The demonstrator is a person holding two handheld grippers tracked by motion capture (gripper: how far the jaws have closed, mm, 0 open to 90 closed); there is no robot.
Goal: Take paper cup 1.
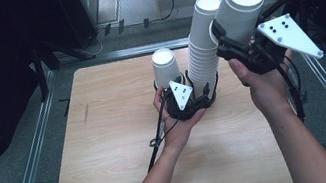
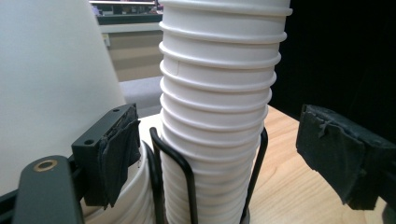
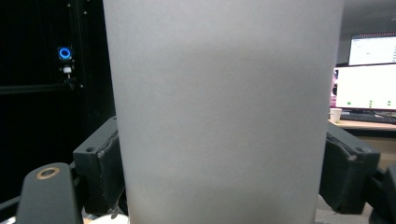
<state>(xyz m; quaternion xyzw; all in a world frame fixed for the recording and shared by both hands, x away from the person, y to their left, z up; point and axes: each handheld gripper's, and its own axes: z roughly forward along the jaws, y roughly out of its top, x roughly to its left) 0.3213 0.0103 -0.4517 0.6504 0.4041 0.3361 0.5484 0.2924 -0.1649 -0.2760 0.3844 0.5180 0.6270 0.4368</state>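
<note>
Held cup [image 3: 224, 116]: light, thin paper, crushes easily; my right gripper [image 1: 239, 45] is clamped on its lower wall, raised beside the stack.
Stack [image 2: 219, 107]: nested cups in a wire holder [image 2: 187, 177] on the table [image 1: 110, 146]; take cups low, gently.
Left gripper [image 1: 187, 98]: jaws apart around the stack's base, pads clear.

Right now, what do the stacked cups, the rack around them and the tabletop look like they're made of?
The cup stack looks like matte white paper: rolled rims form ridges along the nested stack, though thin plastic can't be ruled out. The rack looks like thin bent metal wire with a smooth black coating. The tabletop shows pale wood grain with an even, low sheen, probably a laminate or veneer rather than solid wood.
</note>
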